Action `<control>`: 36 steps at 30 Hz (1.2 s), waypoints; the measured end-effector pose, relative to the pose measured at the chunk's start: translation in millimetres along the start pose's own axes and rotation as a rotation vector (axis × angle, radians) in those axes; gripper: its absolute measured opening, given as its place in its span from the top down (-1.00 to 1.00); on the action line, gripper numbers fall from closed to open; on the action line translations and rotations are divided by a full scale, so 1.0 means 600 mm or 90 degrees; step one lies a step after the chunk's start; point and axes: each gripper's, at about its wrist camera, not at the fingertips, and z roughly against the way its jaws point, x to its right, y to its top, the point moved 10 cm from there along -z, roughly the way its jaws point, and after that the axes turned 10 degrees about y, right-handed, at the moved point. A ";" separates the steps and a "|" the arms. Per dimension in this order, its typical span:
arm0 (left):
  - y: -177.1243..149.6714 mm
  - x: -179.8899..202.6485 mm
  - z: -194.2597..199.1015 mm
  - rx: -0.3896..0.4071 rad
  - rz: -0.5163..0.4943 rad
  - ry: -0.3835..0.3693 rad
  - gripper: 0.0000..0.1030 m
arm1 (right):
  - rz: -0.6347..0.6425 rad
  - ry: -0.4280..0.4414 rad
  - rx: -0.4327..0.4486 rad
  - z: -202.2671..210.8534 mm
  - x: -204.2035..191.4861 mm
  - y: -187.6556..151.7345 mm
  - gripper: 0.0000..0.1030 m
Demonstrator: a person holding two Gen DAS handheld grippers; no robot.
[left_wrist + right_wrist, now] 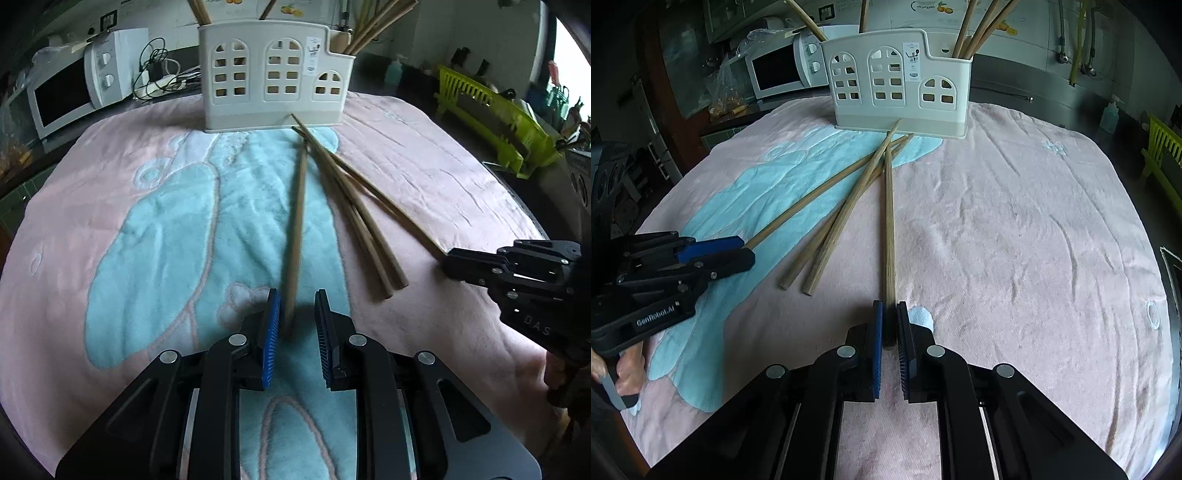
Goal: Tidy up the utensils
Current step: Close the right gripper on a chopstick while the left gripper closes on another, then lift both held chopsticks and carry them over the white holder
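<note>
A white plastic utensil holder (273, 74) (897, 81) with arched cut-outs stands at the far edge of the towel, with several chopsticks upright in it. Four wooden chopsticks lie fanned out in front of it. My left gripper (295, 295) (748, 249) has one chopstick (297, 221) (812, 199) between its jaws. The stick lies against the left pad, and a gap shows on the right pad's side. My right gripper (889, 304) (445, 260) is shut on the near end of another chopstick (889, 221). Two loose chopsticks (365, 236) (827, 236) lie side by side between the grippers.
A pink and teal towel (147, 221) covers the worktop. A white microwave (74, 92) and tangled cables (155, 74) sit behind on the left. A lime-green dish rack (495, 118) stands to the right, and a soap bottle (1110, 114) behind it. A hand (628, 369) holds the left gripper's handle.
</note>
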 end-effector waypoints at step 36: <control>0.156 -0.058 0.120 0.173 0.030 0.042 0.90 | 0.032 0.021 0.191 0.163 -0.032 0.165 0.87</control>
